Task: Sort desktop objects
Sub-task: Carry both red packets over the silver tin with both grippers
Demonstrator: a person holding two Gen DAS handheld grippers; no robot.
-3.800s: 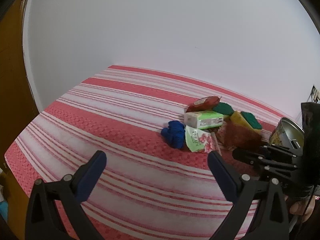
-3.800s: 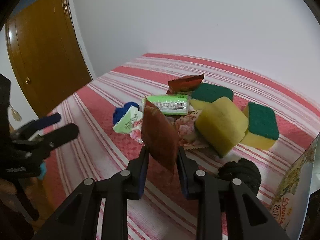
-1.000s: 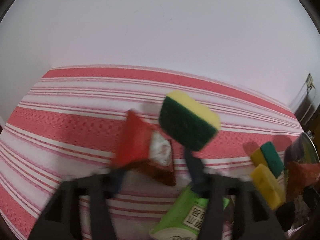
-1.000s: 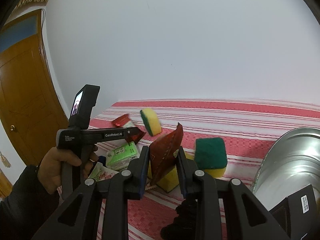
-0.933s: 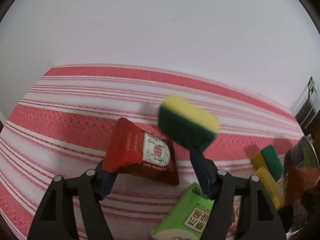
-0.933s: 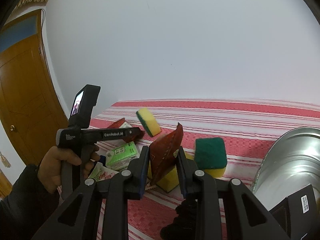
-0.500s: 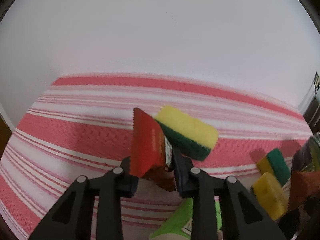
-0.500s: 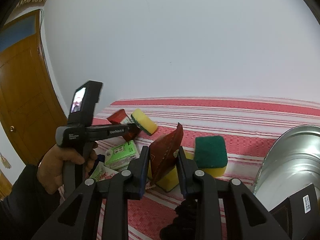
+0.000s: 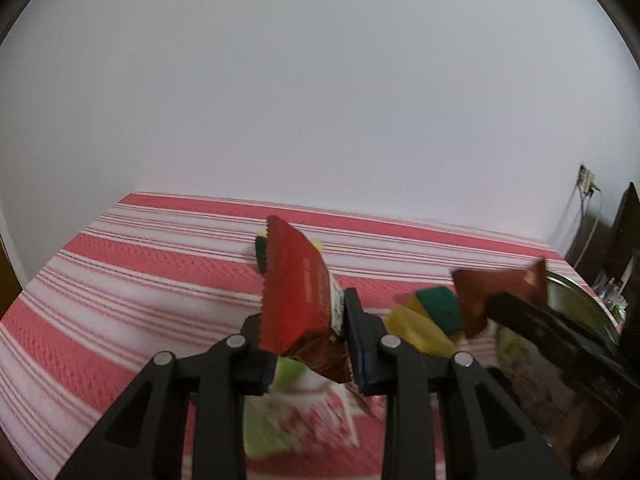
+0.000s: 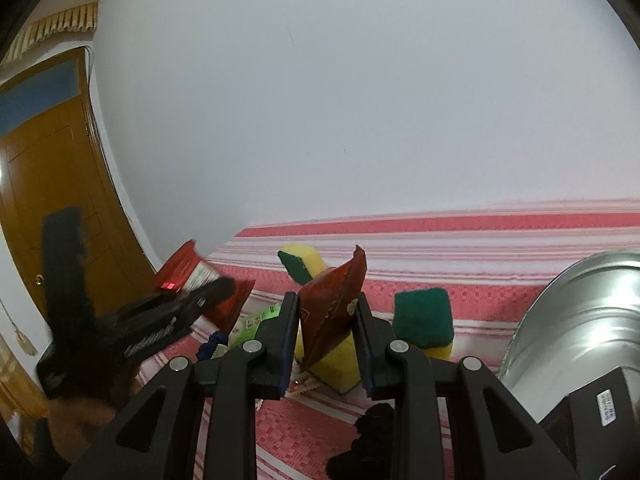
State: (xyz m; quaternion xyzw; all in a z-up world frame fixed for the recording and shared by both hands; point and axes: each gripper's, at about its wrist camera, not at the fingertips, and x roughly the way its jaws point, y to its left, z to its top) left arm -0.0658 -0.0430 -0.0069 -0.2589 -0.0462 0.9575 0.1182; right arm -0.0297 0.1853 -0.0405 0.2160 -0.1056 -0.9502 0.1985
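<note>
My left gripper (image 9: pixel 310 344) is shut on a red snack packet (image 9: pixel 298 292) and holds it above the red-striped tablecloth (image 9: pixel 120 280); the packet also shows in the right wrist view (image 10: pixel 200 284). My right gripper (image 10: pixel 326 340) is shut on a brown snack packet (image 10: pixel 332 308), seen from the left wrist view (image 9: pixel 496 292) too. A yellow-green sponge (image 10: pixel 300 264) lies behind on the cloth, partly hidden behind the red packet in the left wrist view (image 9: pixel 262 254). More sponges (image 10: pixel 424 320) lie below the right gripper.
A metal tin (image 10: pixel 580 320) stands at the right, with a dark box (image 10: pixel 592 412) in front. A green tissue pack (image 10: pixel 256 322), a floral packet (image 9: pixel 304 420), a blue thing (image 10: pixel 212 346) and a black scrunchie (image 10: pixel 372 428) lie in the pile. A wooden door (image 10: pixel 48 208) is at left.
My left gripper closed on the red packet and lifted it up and back. The sponge it knocked has come to rest behind. My right gripper keeps holding the brown packet.
</note>
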